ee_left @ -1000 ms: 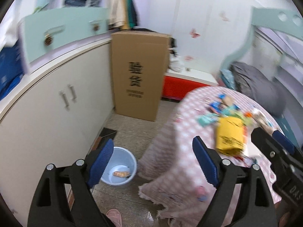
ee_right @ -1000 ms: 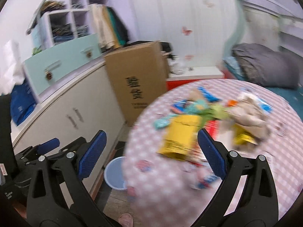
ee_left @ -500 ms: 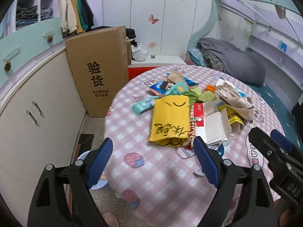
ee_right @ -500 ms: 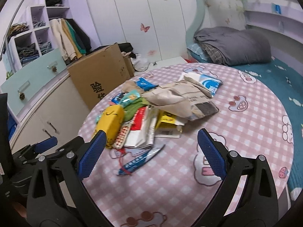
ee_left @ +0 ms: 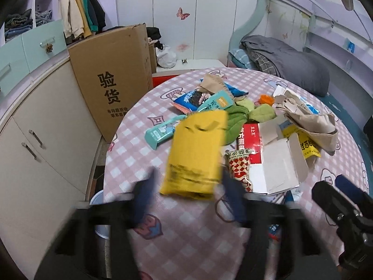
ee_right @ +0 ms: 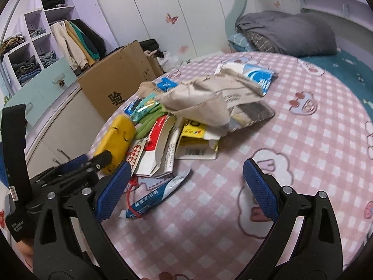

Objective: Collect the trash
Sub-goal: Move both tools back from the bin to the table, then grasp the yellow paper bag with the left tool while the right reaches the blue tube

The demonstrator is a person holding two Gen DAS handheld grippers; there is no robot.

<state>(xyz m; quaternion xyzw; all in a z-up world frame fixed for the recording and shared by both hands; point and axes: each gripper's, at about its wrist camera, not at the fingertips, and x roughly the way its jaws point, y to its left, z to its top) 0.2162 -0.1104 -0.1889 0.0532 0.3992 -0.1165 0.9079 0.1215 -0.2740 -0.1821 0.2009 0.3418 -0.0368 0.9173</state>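
Two grippers over the round table (ee_left: pixel 130 163): my left gripper (ee_left: pixel 186 193) has just been narrowing around the yellow packet (ee_left: pixel 195 154) near the left edge, contact unclear; my right gripper (ee_right: pixel 186 186) stands wide, empty. Pickup beginning.

Bedroom: bed (ee_left: pixel 291 63), hanging clothes (ee_left: pixel 79 7), cabinets (ee_left: pixel 35 140).

Blurred left gripper (ee_left: pixel 187 197), jaws just closing, astride yellow packet (ee_left: pixel 198 154) on checked table (ee_left: pixel 130 161).
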